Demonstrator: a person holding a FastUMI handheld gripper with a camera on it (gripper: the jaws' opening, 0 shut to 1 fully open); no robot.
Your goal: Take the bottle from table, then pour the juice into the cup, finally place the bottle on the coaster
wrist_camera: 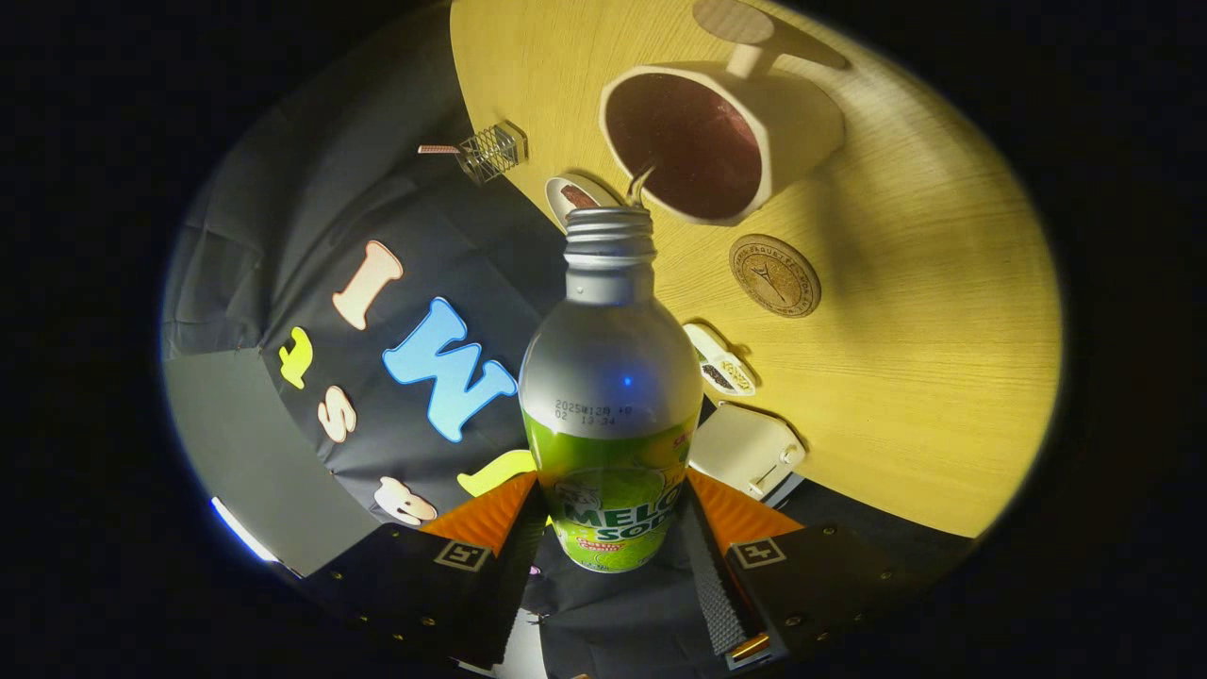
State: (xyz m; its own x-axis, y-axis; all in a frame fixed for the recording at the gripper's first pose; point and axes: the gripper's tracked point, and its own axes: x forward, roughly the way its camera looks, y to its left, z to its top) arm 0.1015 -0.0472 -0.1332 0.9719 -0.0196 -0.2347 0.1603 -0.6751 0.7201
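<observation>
My gripper (608,528) is shut on a silver bottle with a green label (608,415); both fingers press on its lower body. The bottle is tilted over the wooden table (924,377), its uncapped threaded mouth (609,222) aimed at the rim of a cream mug (721,141). A thin stream of liquid runs from the mouth into the mug, which holds dark liquid. A round cork coaster (774,274) lies on the table just beside the mug, beyond the fingers and to the right of the bottle's neck.
A small wire rack (490,151) stands at the table's edge near the wall. Two small flat oval items (575,196) (721,363) and a cream box-like object (745,448) lie along the table's edge close to the bottle. A disc-shaped thing (734,21) lies beyond the mug's handle.
</observation>
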